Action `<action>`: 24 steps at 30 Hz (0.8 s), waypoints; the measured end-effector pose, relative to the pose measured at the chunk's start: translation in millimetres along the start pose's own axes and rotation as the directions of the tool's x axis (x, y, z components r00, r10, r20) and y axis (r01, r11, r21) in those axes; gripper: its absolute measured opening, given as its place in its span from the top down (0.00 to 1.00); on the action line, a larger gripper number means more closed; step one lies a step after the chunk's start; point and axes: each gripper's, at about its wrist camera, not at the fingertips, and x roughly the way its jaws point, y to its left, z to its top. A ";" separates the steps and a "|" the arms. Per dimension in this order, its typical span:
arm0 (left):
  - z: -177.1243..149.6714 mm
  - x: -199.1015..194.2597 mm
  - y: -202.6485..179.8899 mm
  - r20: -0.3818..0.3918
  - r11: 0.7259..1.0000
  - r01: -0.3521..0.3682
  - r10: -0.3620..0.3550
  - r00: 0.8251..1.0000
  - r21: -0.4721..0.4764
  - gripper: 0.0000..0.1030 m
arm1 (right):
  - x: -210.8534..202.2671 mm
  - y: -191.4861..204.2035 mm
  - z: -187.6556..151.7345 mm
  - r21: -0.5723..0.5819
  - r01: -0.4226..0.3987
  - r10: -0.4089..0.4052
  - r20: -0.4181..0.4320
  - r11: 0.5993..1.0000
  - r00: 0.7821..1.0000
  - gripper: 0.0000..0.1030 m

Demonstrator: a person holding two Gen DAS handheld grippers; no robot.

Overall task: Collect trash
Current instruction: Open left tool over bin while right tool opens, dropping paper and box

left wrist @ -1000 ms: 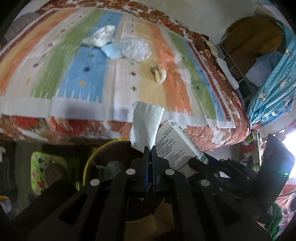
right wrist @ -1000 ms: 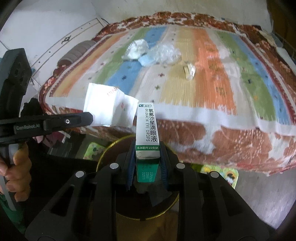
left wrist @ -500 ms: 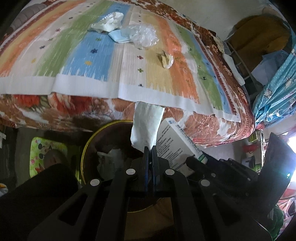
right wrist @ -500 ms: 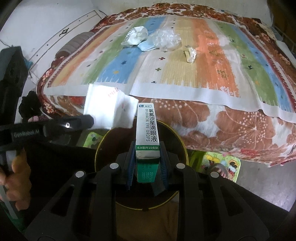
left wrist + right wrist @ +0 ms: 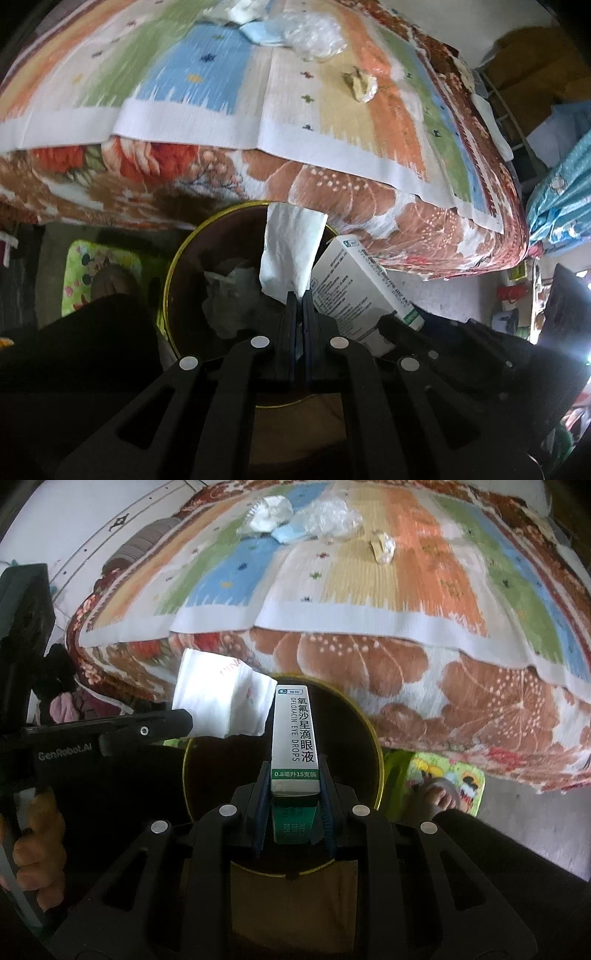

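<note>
My left gripper (image 5: 299,295) is shut on a white tissue (image 5: 291,247), which hangs over the round dark bin with a yellow rim (image 5: 168,280). Crumpled paper lies inside that bin. My right gripper (image 5: 294,775) is shut on a white and green eye drops box (image 5: 293,734), held above the same bin (image 5: 376,746). In the right wrist view the tissue (image 5: 218,701) and the left gripper (image 5: 184,720) appear at the left. On the striped bed cover lie a crumpled white paper (image 5: 267,511), a blue mask (image 5: 291,535), clear plastic (image 5: 332,517) and a small wrapper (image 5: 384,548).
The bed (image 5: 147,177) with a floral blanket edge stands right behind the bin. A colourful floor mat (image 5: 447,775) with a bare foot on it lies beside the bin. Blue patterned cloth (image 5: 557,199) and clutter sit at the right. A hand (image 5: 33,849) holds the left gripper.
Both grippers have sunk toward the bin with their loads. The bed has slid up in both views and more of the bin's inside shows.
</note>
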 end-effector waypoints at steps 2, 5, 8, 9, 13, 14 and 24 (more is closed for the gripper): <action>-0.1 3.3 3.4 -0.017 1.000 0.007 -0.008 1.000 -0.025 0.98 | 7.3 -0.5 -0.8 0.008 -0.018 0.018 -0.040 1.000 0.999 0.77; 0.8 7.3 6.7 -0.036 0.999 0.001 -0.003 0.999 -0.044 0.98 | 12.7 1.9 -2.7 0.001 -0.015 0.015 -0.061 1.000 0.998 0.77; 1.9 7.5 8.9 -0.034 0.998 0.001 -0.003 0.999 -0.057 0.98 | 16.2 1.1 -3.1 0.006 -0.012 0.012 -0.077 1.000 0.997 0.77; 2.5 8.3 10.4 -0.038 0.998 0.007 -0.010 0.999 -0.065 0.98 | 17.4 0.0 -3.1 0.010 -0.009 0.010 -0.082 1.000 0.997 0.77; 5.5 10.6 17.5 -0.038 0.994 -0.012 0.008 0.999 -0.105 0.80 | 20.7 -3.7 -2.0 0.028 -0.004 0.007 -0.094 1.000 0.996 0.65; 6.3 8.0 19.5 -0.023 0.993 -0.014 0.011 1.000 -0.117 0.67 | 19.5 -3.4 -1.0 0.028 -0.004 0.006 -0.087 1.000 0.996 0.56; 21.1 -16.4 28.5 0.073 0.988 0.005 0.006 0.997 -0.153 0.43 | 5.8 -3.3 7.9 0.017 -0.022 0.023 -0.037 1.000 0.999 0.36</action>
